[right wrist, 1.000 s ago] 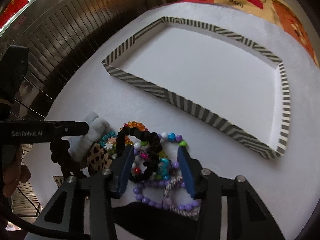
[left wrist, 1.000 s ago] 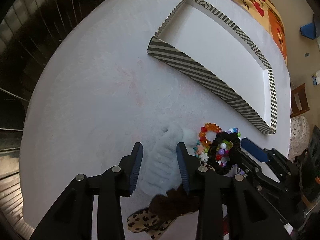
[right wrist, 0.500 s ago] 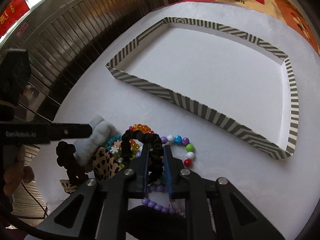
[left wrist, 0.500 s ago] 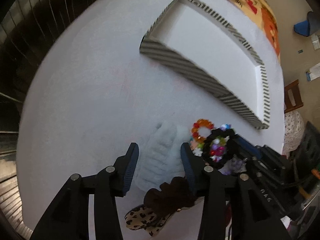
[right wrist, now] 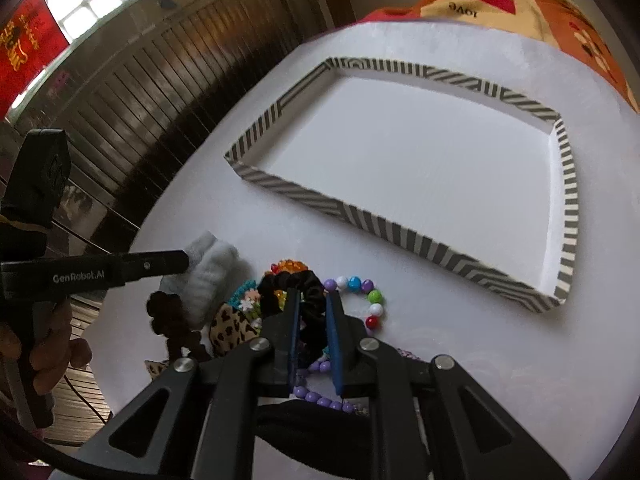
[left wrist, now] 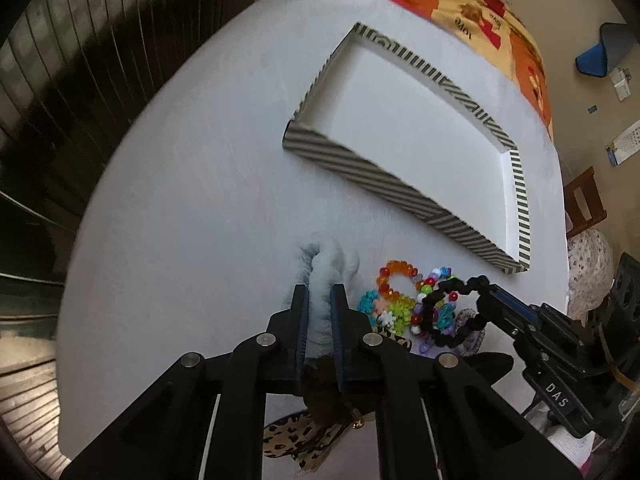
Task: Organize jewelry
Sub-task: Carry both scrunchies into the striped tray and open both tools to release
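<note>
I see the jewelry (right wrist: 304, 304) as one tangled heap near the front edge of the white round table (left wrist: 192, 184). It mixes a fluffy pale grey scrunchie (left wrist: 326, 270), a black scrunchie (right wrist: 310, 294), a dark brown scrunchie (right wrist: 172, 316), a leopard-print fabric piece (right wrist: 230, 326), an orange bead ring (left wrist: 396, 274), a bracelet of large mixed-colour beads (right wrist: 370, 300), a strand of purple beads (right wrist: 316, 398) and small teal and white flower-shaped beads (left wrist: 374, 306). Beyond the heap, toward the table's far edge, sits a shallow tray (right wrist: 360, 216) with grey-and-white striped walls and a plain white floor; nothing lies in it.

My left gripper (left wrist: 320, 294) has just been closing, and its blue-padded jaws now stand narrow, pinching a fold of the fluffy pale grey scrunchie between them. The fold bulges out past the fingertips, and the rest of the scrunchie hangs beside the bead pile. In the right wrist view I see a hand (right wrist: 44, 352) wrapped round this gripper's handle at the left edge.

My right gripper (right wrist: 314, 300) has also been closing over the last moment and now stands nearly together, clamped on the black scrunchie. The fabric is squeezed between the pads and loops out ahead of them, over the coloured beads. In the left wrist view the black scrunchie stretches from the heap toward this gripper.
</note>
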A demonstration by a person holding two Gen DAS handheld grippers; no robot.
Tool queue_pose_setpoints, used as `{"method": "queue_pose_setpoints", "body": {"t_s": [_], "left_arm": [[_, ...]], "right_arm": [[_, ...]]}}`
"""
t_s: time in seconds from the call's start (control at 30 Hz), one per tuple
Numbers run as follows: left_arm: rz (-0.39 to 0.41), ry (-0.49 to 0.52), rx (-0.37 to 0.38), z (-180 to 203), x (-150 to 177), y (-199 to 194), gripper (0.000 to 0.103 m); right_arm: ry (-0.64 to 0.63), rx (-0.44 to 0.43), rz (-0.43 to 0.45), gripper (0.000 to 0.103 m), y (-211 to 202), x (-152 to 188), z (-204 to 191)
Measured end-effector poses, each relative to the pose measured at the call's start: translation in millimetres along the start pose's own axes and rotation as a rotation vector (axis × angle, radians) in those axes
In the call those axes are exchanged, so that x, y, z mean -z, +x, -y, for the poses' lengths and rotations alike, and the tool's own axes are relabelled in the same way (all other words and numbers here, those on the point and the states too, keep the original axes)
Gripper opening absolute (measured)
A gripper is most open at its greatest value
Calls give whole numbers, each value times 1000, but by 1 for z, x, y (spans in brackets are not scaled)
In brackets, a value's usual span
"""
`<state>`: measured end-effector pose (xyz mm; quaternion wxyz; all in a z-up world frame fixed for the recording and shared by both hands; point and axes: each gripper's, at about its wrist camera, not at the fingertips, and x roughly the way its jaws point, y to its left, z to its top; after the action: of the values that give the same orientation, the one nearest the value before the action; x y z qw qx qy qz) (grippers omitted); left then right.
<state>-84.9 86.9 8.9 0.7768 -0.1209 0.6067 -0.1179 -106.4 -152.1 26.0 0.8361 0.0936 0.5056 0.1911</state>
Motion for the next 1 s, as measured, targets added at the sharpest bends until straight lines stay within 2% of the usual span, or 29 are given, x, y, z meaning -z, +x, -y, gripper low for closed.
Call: {"method": "queue_pose_setpoints", "body": {"t_s": [0.23,0.63,0.67,0.77,1.0], "left_arm": [[38,6,-9,6,-3,-17,0],[147,91,-13,47,-39,-49,0],[155,108,-37,50,-43,-50,0],[170,127,-46,59,-59,-46,0],[148,151,-66,74,-104,-18,0]], "right_arm": [[15,0,44,13,-21,-3,7],[93,51,151,13,-62,-19,48],[97,58,157,13,-64,-21,51],[126,75,172,13,-66,-30,65],[213,77,146,13,-48,-46,96]]}}
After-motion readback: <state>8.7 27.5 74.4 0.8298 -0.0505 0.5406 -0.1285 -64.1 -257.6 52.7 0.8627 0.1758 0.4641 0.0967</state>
